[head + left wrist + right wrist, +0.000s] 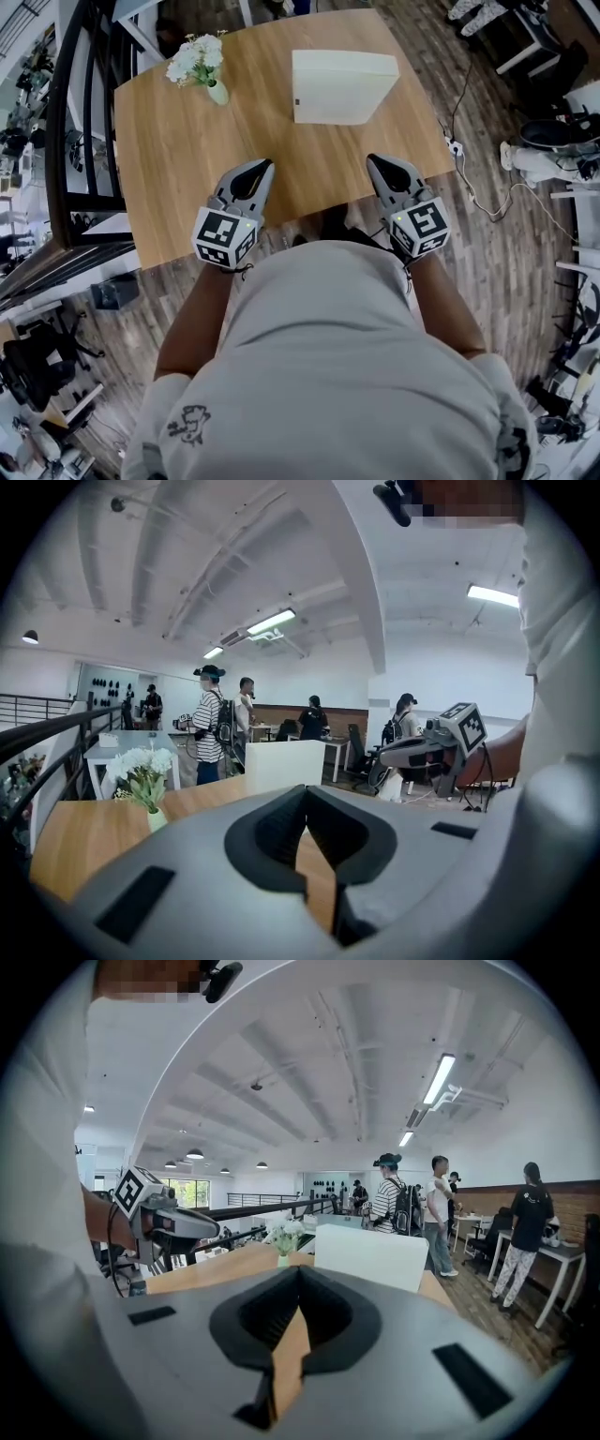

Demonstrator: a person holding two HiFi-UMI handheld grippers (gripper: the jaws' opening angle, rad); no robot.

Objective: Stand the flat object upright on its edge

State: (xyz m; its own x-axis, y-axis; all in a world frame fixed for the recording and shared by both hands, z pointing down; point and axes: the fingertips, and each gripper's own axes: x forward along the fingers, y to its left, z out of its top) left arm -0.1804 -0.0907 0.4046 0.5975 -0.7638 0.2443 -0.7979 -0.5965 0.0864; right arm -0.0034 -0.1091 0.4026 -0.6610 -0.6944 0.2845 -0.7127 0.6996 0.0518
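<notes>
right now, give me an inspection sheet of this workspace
surface: wooden table, plank floor around it
job's things: white flat box upright on its edge, on the table's far side
clutter: vase of white flowers near the far left corner
grippers: left gripper and right gripper, jaws together, empty, over the near table edge, apart from the box
cables: power strip and white cable on the floor, right of the table
surroundings: black railing at left; people standing beyond the table
</notes>
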